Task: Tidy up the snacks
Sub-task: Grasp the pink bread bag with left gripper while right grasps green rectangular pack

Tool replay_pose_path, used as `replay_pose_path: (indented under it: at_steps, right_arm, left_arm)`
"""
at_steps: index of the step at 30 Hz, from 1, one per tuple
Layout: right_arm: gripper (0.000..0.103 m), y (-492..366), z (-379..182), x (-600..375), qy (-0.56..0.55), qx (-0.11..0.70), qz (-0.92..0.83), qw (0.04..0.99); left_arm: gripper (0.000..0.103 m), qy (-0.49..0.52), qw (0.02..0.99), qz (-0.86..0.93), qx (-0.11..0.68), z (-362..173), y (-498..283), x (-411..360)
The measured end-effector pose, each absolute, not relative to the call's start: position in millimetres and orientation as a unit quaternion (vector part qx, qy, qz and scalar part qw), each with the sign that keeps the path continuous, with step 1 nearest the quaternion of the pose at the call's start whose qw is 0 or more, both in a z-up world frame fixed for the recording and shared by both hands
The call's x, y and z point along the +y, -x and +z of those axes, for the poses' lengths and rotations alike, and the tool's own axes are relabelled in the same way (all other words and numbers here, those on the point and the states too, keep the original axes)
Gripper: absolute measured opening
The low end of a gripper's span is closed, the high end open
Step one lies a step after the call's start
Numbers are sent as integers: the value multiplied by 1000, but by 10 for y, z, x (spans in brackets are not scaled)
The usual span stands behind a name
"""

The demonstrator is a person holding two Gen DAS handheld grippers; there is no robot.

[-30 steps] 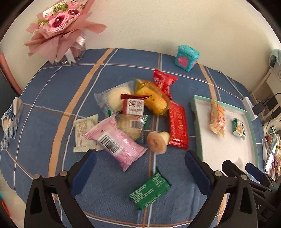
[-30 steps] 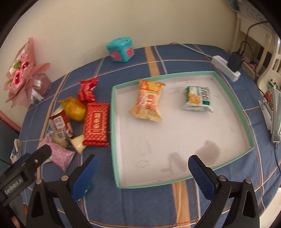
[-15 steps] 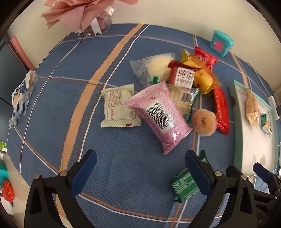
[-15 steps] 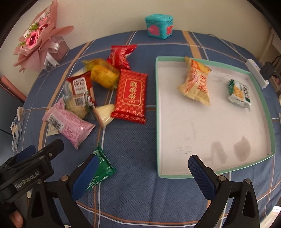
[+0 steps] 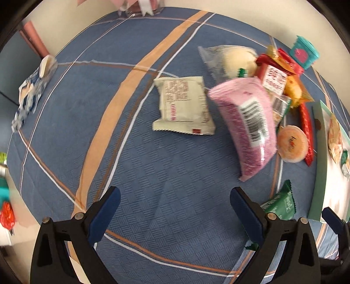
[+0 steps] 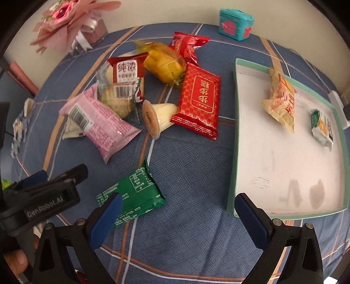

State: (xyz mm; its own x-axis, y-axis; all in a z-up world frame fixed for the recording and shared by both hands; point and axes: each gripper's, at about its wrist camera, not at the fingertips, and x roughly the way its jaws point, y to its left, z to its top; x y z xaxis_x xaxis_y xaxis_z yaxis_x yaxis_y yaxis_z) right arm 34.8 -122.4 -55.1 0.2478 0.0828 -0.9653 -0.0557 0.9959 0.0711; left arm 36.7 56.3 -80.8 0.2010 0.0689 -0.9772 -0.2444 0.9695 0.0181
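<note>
**Both grippers swing over to the snack pile, tray barely filled**

A second ago the right gripper [image 6: 175,209] hung over the mint-rimmed tray [image 6: 235,135]; now it has slid left, and its spread, empty fingers frame the green packet [image 6: 133,197] lying by itself on the cloth. The left gripper [image 5: 175,205] has dropped lower and swung left too, jaws wide and holding nothing, aimed at bare cloth short of the cream wrapper [image 5: 182,107] and the pink barcode pack [image 5: 247,122]. I'd guess each is lining up a pick.

Only two snacks sit in the tray: an orange packet [image 6: 281,102] and a small green-and-white one [image 6: 321,126]. The rest remain heaped beside it.

The table wears a blue plaid cloth [image 5: 142,166]. A pink bouquet [image 6: 70,21] and a teal tin [image 6: 236,20] stand by the cream wall.
</note>
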Motion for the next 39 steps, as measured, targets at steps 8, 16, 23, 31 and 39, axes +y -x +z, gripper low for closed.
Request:
replay_pose_path:
  at_steps: [8,16,23,31,39]
  right_arm:
    - [103,-315,-543,-940,6,612,88,786]
    - [103,-289,-734,-628,29,625,113,772]
    - [103,-343,-830,-559,23,624,95,775]
    - [98,-394,-828,-762,-20,626,65,777]
    - [75,-429,-775,-897,-53,625,64,776]
  left_arm:
    - [100,102,769,126,619,-851,-347,775]
    - [100,108,770,131,615,-819,-343,839]
    - [100,126,772,126,610,-733,-389,830]
    - [100,146,790,101,586,-556,-433,725]
    - [100,184,808,55,557,-394,-584,477]
